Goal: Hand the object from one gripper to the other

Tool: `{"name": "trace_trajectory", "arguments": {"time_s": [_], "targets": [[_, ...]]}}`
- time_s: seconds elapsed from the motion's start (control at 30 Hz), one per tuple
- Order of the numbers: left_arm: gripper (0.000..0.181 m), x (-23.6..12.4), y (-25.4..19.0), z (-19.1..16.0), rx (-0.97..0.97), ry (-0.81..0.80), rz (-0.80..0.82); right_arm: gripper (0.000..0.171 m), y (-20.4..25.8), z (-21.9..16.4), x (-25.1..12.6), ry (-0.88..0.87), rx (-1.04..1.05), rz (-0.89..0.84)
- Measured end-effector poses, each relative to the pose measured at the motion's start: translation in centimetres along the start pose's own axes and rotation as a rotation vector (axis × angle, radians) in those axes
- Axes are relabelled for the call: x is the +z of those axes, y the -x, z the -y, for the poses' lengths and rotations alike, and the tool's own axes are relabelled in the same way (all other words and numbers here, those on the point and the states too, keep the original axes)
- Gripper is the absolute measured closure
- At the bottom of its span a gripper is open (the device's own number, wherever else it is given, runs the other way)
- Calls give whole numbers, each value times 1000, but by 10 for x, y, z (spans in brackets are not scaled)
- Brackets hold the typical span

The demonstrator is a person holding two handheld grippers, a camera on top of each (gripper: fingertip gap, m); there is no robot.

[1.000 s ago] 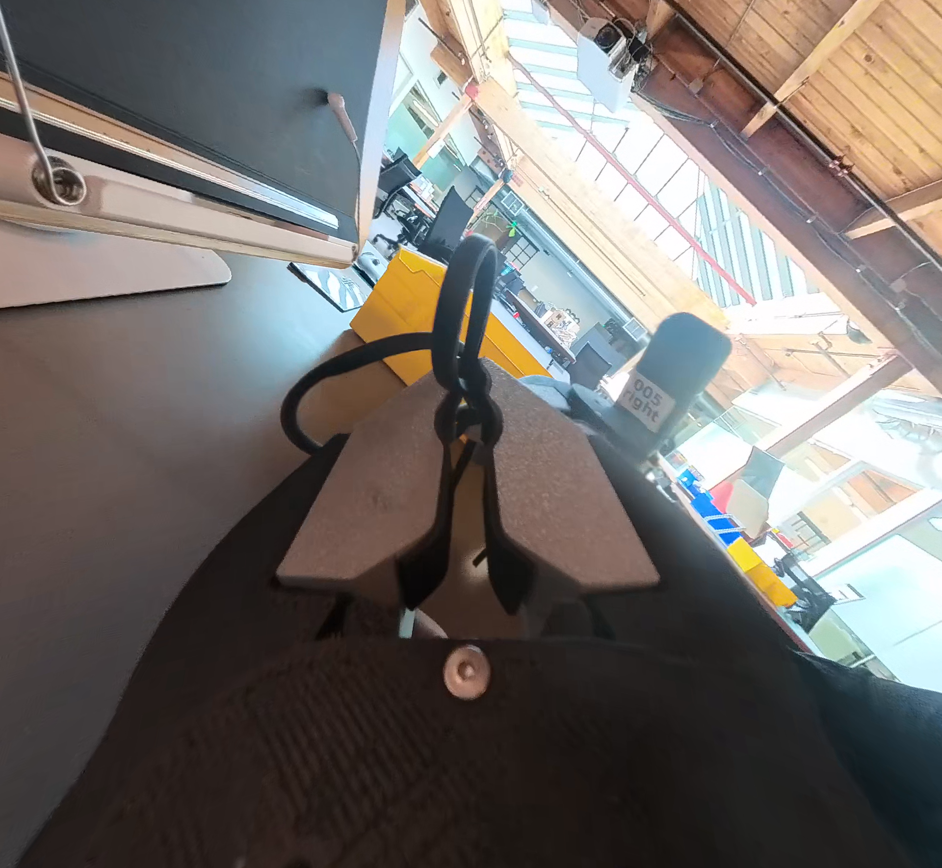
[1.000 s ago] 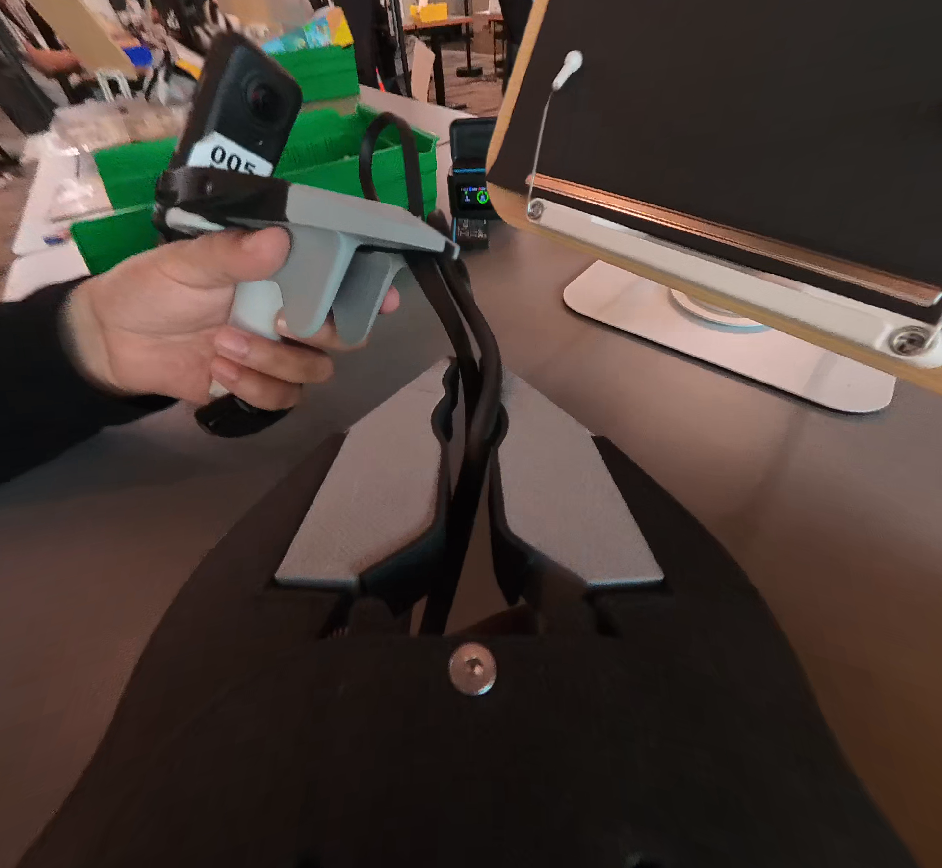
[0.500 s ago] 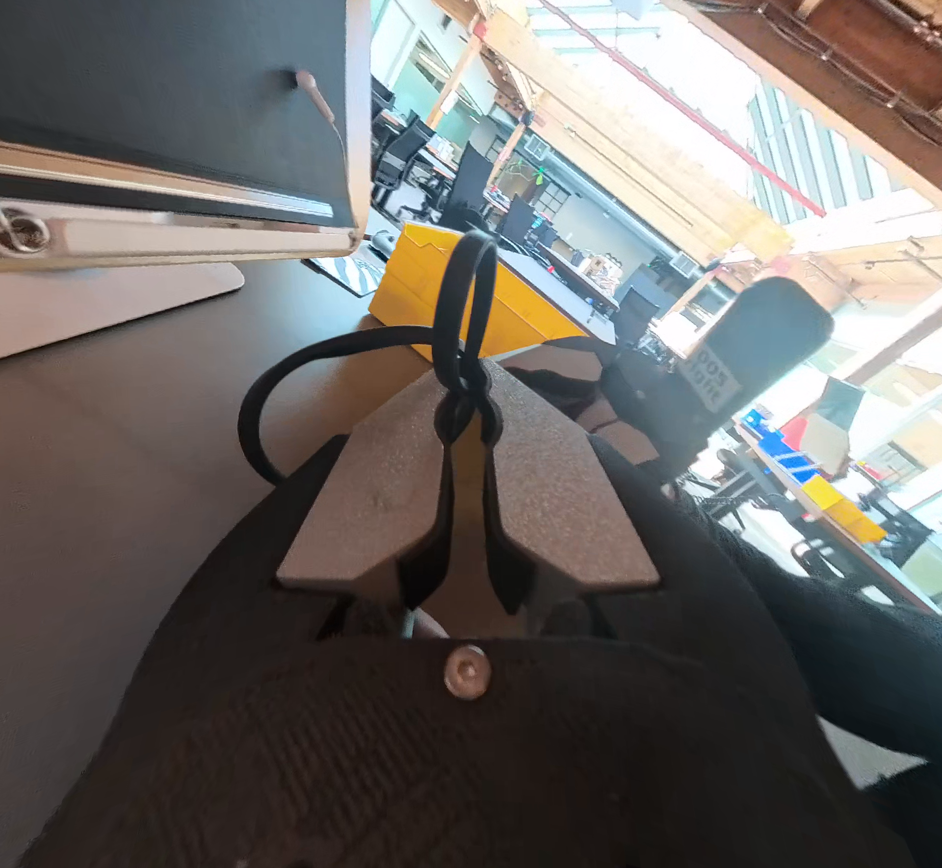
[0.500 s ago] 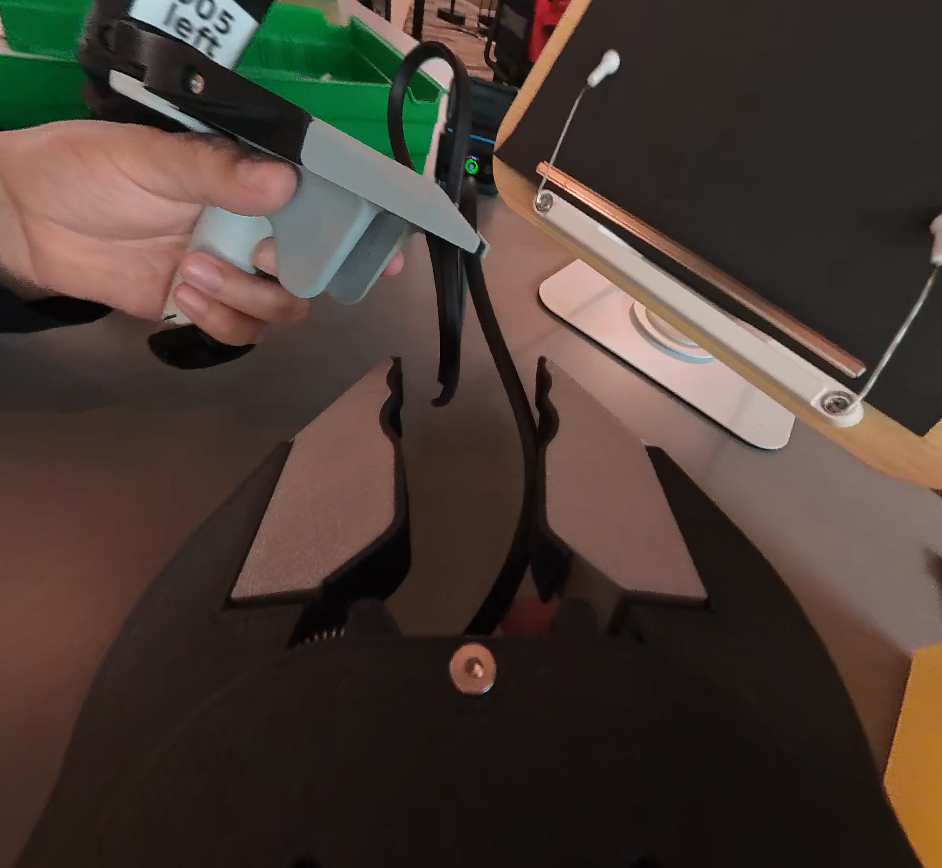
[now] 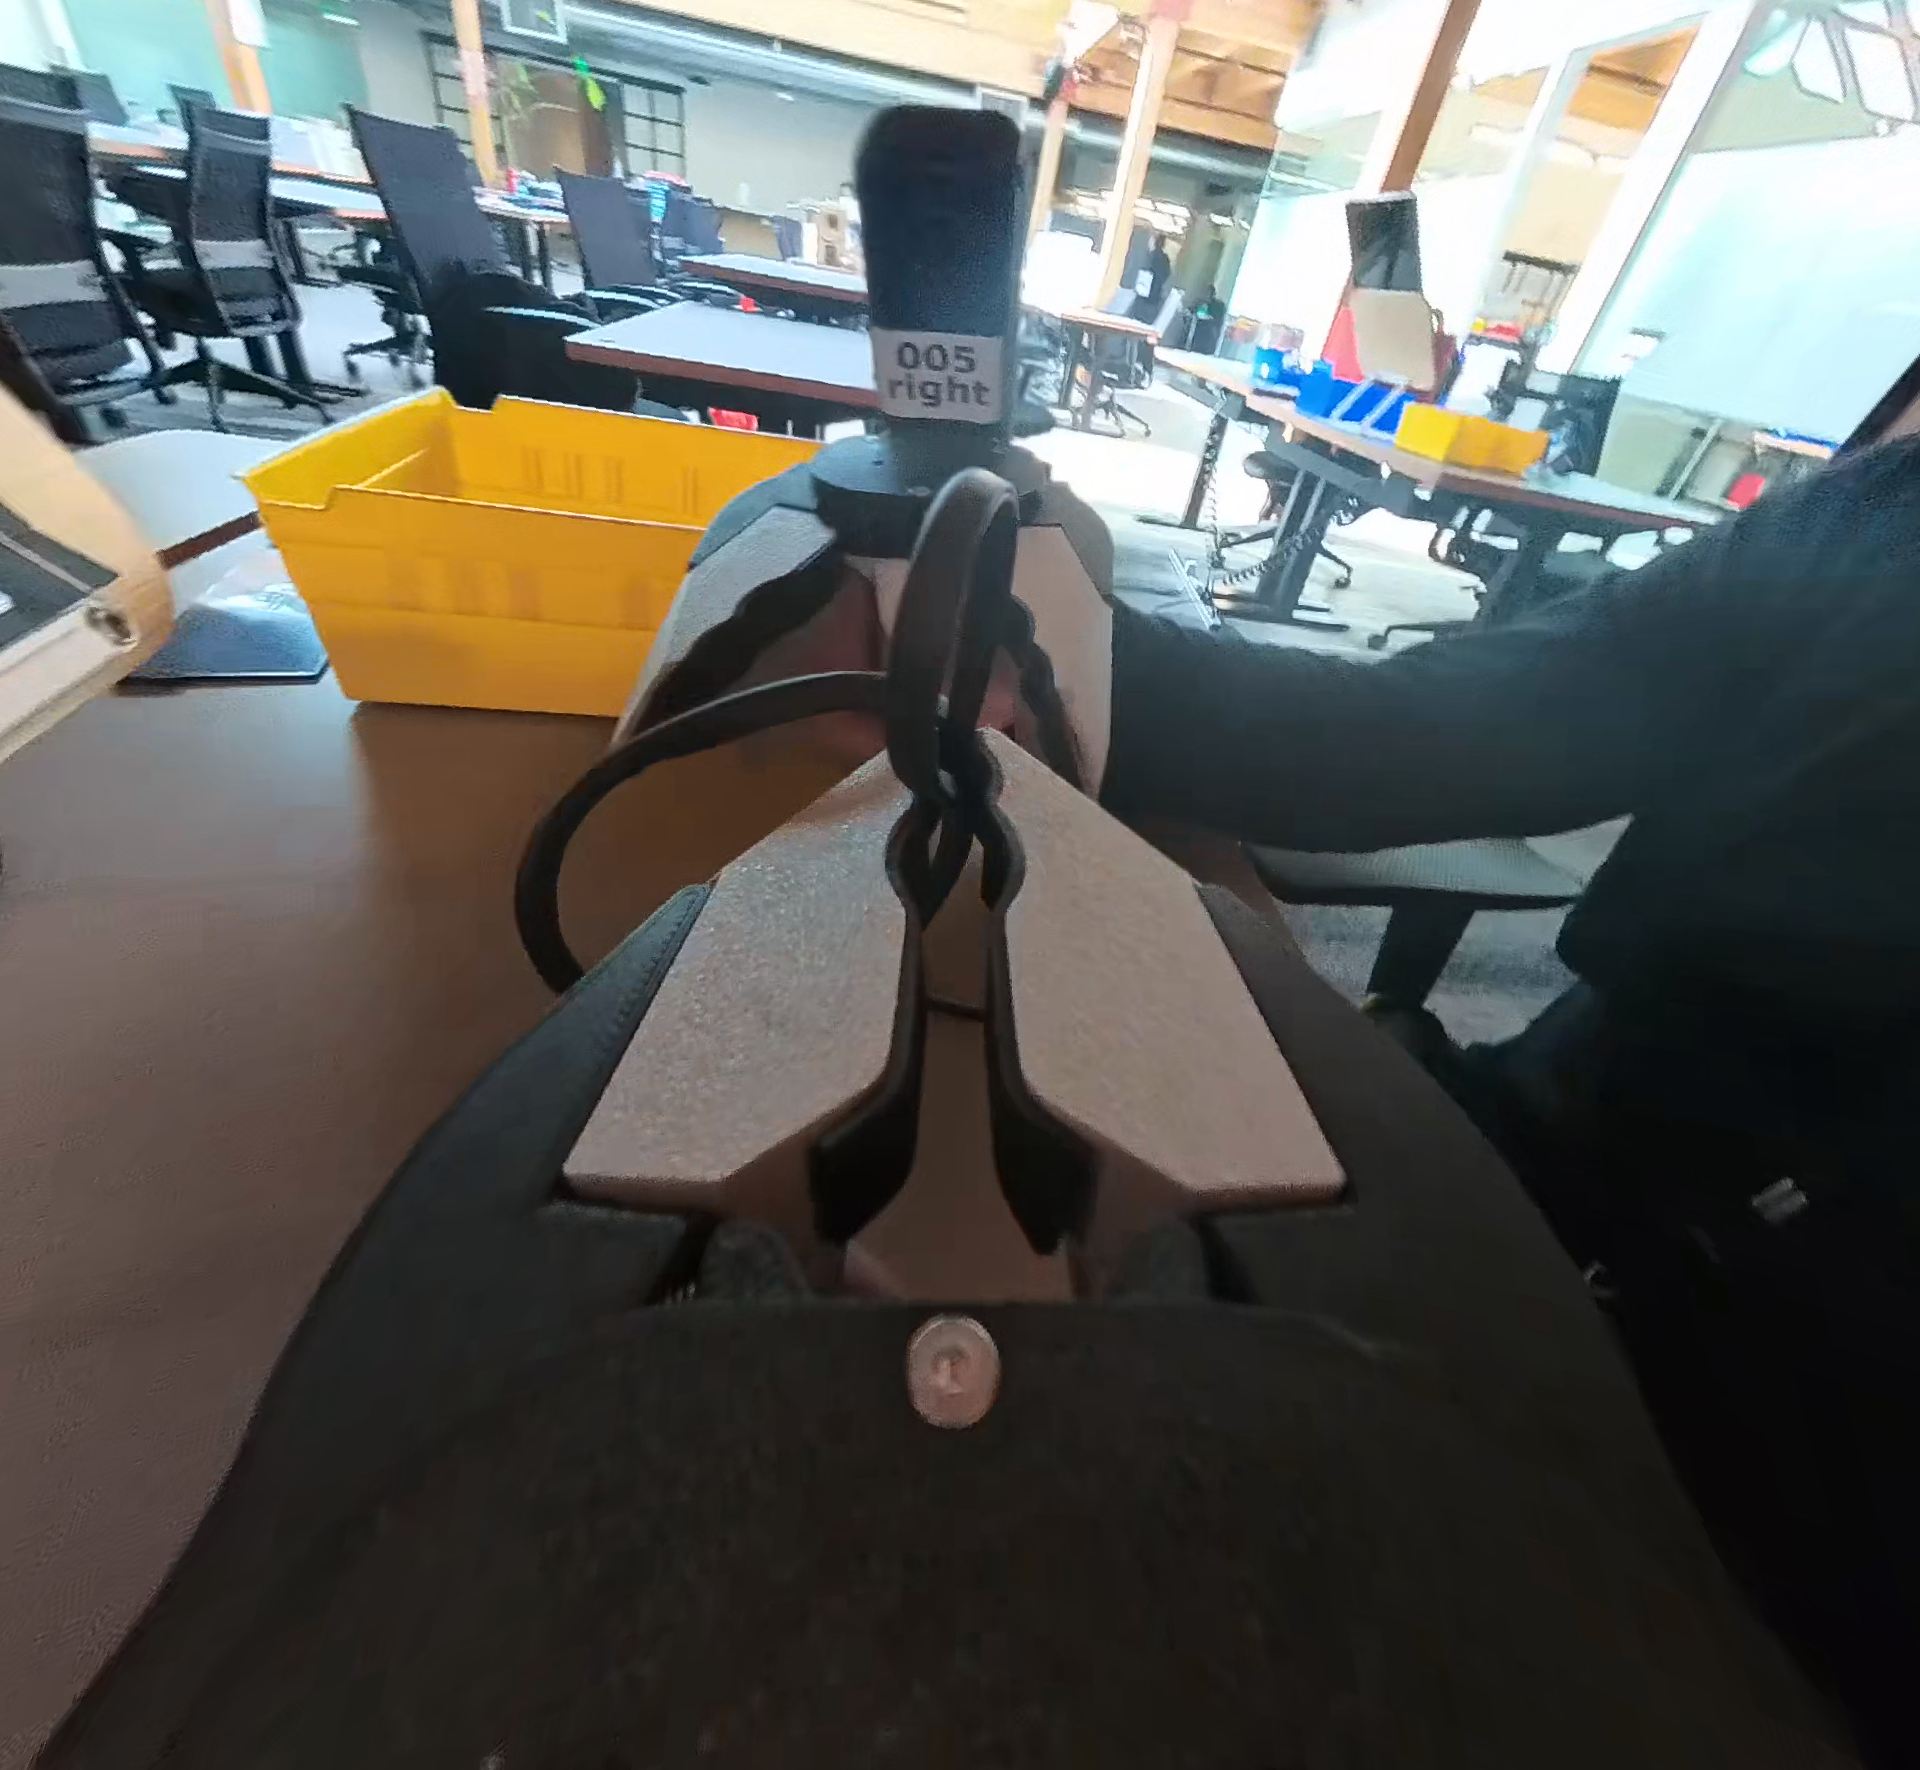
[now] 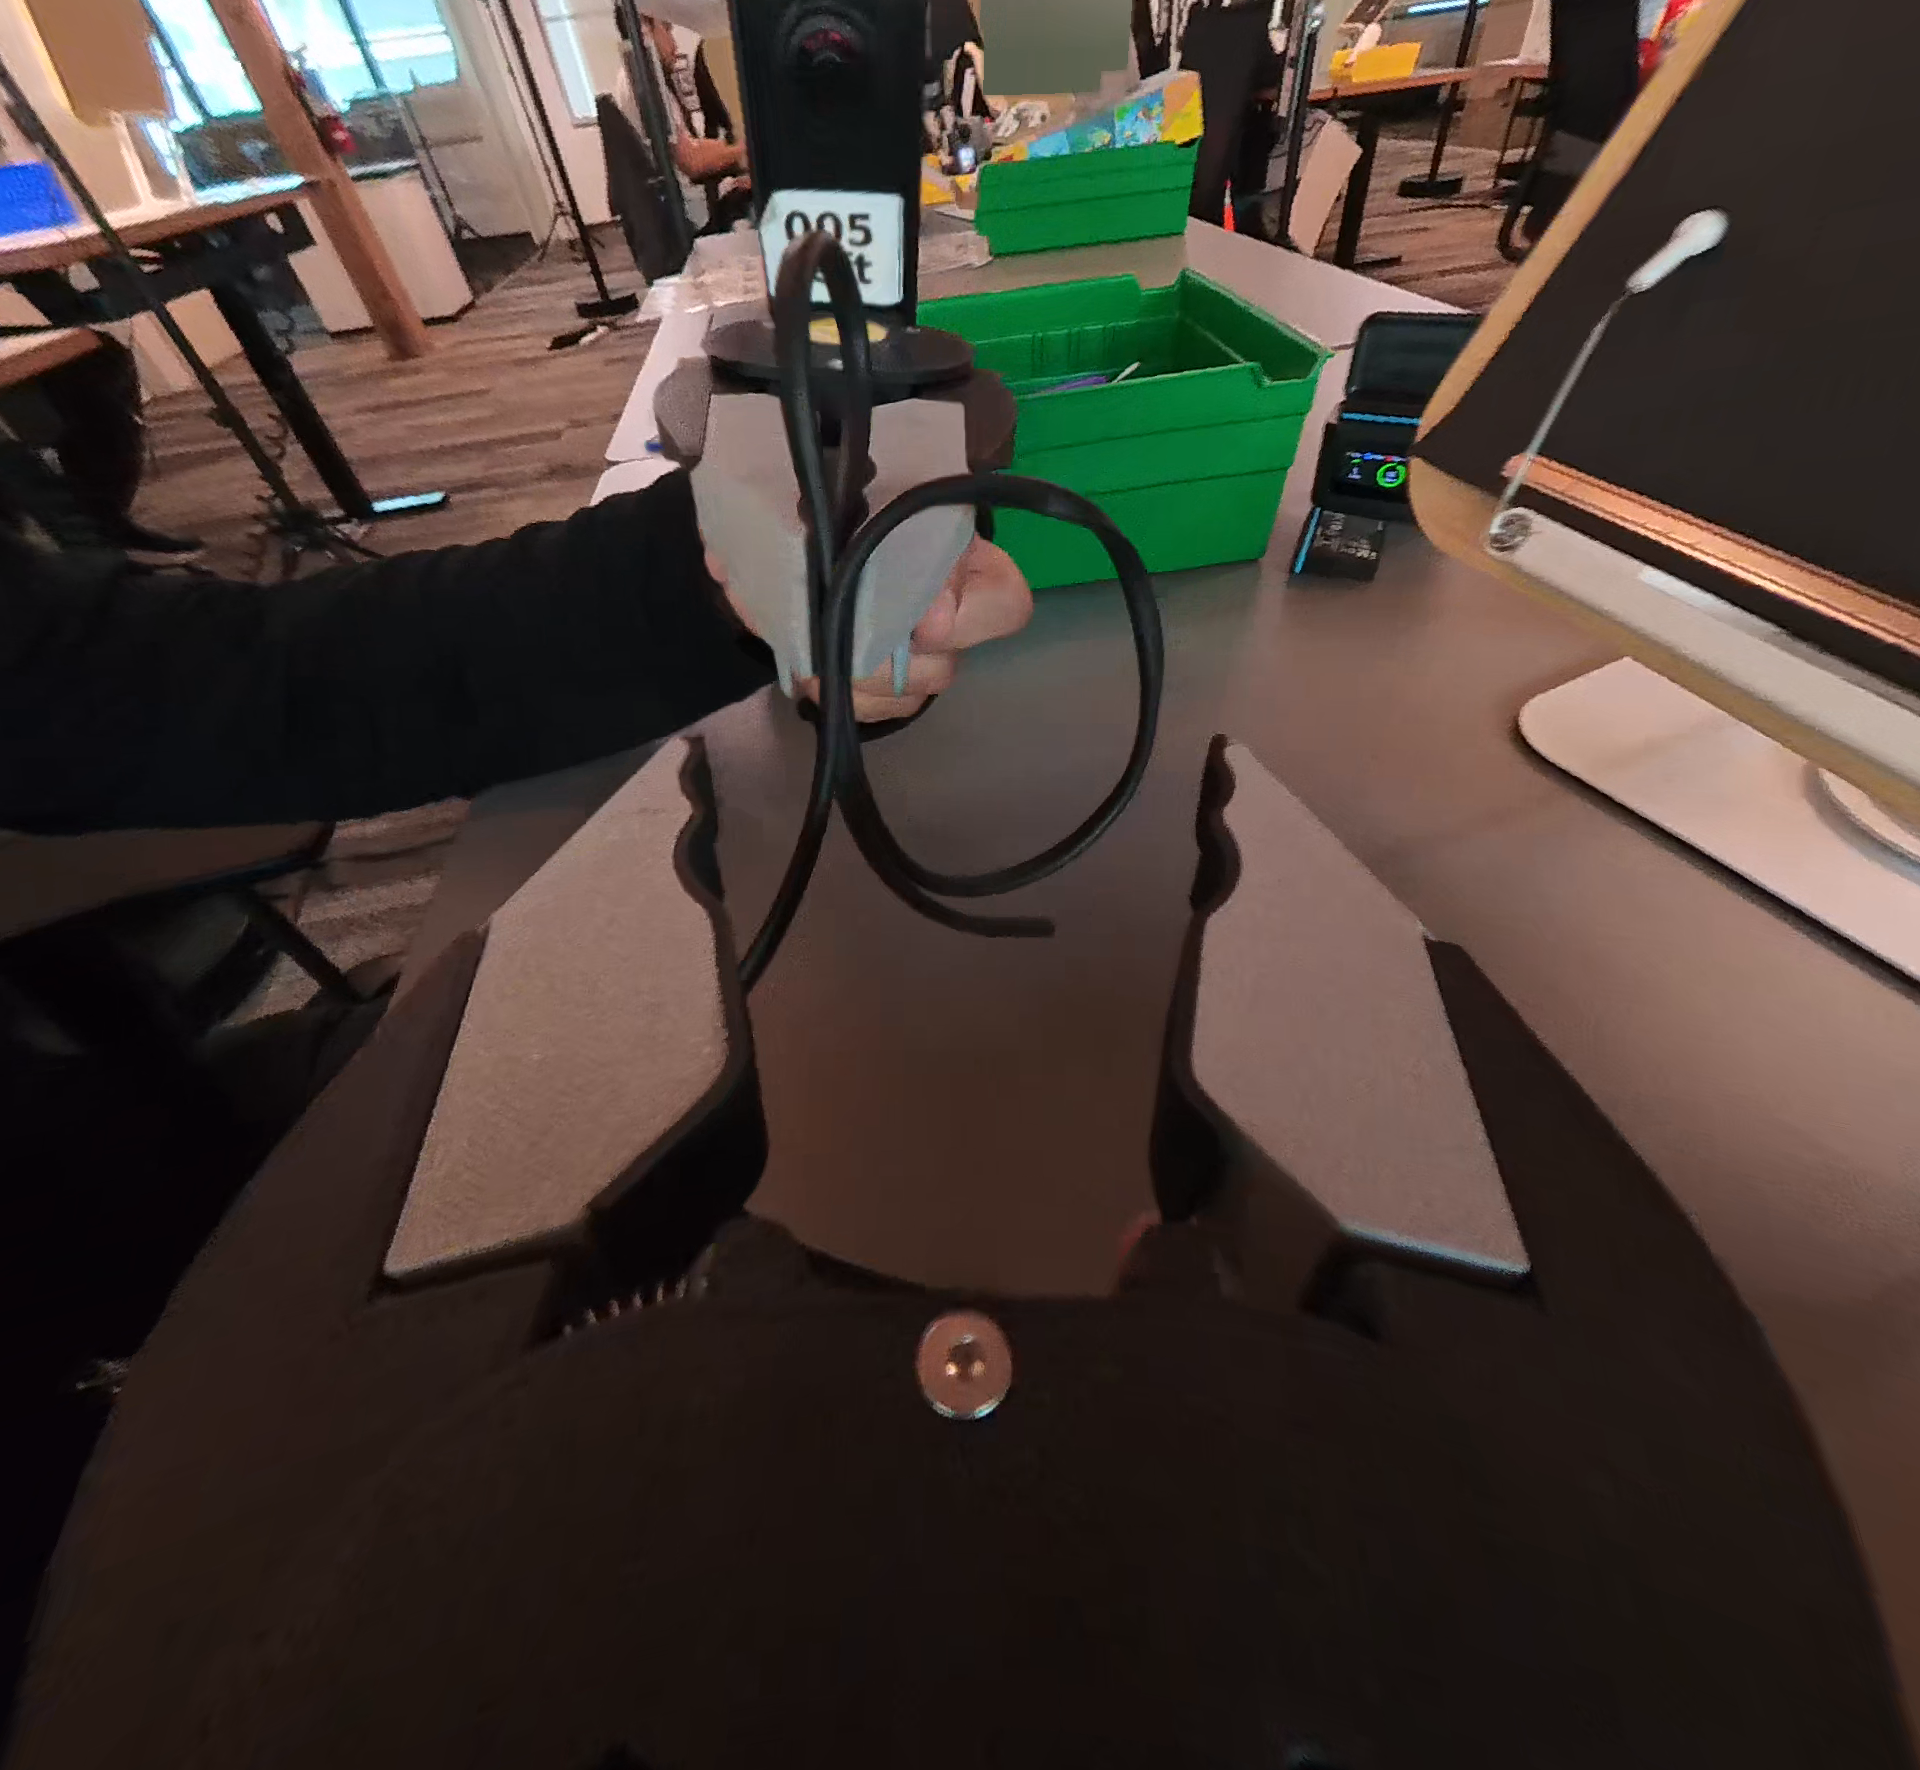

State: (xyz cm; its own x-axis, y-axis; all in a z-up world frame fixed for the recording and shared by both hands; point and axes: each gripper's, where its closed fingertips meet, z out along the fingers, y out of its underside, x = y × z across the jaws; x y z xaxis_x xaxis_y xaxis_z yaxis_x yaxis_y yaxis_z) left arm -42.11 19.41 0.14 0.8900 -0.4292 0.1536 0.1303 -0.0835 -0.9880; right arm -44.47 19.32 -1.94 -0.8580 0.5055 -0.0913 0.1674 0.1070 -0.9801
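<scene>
The object is a black rubber cable [image 5: 717, 718] bent into loops. My left gripper [image 5: 951, 821] is shut on it near the fingertips; one loop stands up above the tips and another curls out to the left. In the right wrist view the cable [image 6: 1143, 671] hangs from the left gripper [image 6: 847, 681], and its free ends dangle between my right gripper's spread fingers. My right gripper [image 6: 956, 785] is open and holds nothing. It also shows in the left wrist view [image 5: 862, 640], facing the left gripper from just beyond the cable.
A yellow bin [image 5: 468, 557] stands on the dark table [image 5: 208, 941] behind the grippers. In the right wrist view a green bin [image 6: 1143, 453], a small black device with a lit screen [image 6: 1371, 473] and a slanted black board on a white base [image 6: 1714, 785] stand at the right. My left and right fingertips are right by each other.
My right gripper has opened, let go of the cable and drawn back a little. My left gripper has kept its hold and tilted down to level, now facing the right gripper.
</scene>
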Motion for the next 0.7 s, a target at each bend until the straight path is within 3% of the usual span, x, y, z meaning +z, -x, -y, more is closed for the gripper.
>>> {"name": "trace_trajectory", "arguments": {"time_s": [0.37, 0.57, 0.63, 0.7], "targets": [[180, 8, -44, -7, 97, 20, -213, 80, 32, -21, 26, 79, -85, 130], [180, 6, -41, -7, 92, 17, -206, 113, 40, -19, 25, 71, -153, 154], [179, 4, -38, -6, 92, 11, -189, 131, 41, -18, 24, 68, -161, 162], [179, 2, -31, -3, 82, 4, -152, 163, 43, -18, 22, 69, -169, 181]]}}
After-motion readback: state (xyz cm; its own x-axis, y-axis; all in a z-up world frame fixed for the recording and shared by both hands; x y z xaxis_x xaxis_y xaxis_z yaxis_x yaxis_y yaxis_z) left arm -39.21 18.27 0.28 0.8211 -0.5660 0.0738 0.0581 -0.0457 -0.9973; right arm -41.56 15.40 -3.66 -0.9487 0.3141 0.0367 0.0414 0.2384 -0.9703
